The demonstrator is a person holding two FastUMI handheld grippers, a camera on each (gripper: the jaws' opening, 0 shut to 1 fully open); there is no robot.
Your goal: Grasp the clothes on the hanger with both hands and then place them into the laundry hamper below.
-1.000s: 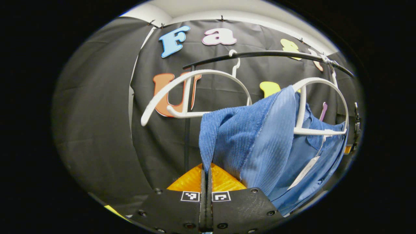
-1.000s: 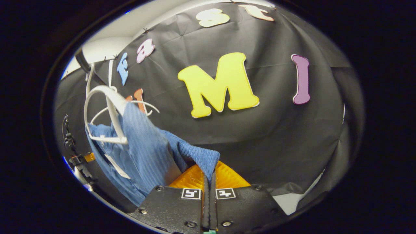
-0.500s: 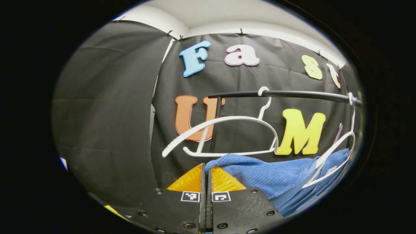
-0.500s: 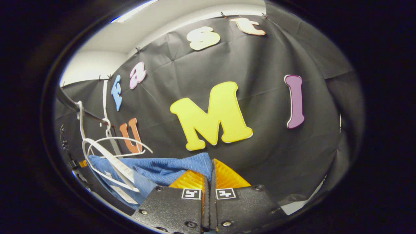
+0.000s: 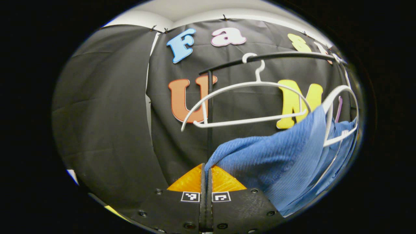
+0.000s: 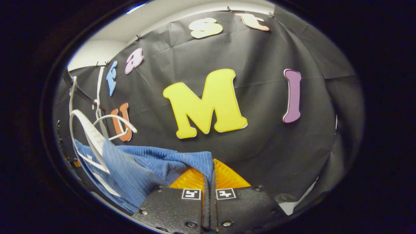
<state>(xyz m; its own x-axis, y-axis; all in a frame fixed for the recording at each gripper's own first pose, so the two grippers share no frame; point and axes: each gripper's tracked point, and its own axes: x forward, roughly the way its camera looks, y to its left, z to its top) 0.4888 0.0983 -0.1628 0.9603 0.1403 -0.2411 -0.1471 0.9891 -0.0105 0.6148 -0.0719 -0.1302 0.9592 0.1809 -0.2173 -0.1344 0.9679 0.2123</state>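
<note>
Left gripper view showed the left hand-held gripper [image 5: 206,169] clamped on a corner of the blue garment [image 5: 276,162], which was stretched from the fingers up over one arm of the loaded hanger [image 5: 338,113] near the right edge. An empty hanger [image 5: 247,104] was hung on the black rail [image 5: 286,56] beside it. In the right gripper view, the right hand-held gripper [image 6: 209,169] was pinched on the other corner. Compared with half a second ago, the cloth had been raised again and draped higher over the hanger arm, so it likely wasn't freed yet; the hamper couldn't be spotted.
</note>
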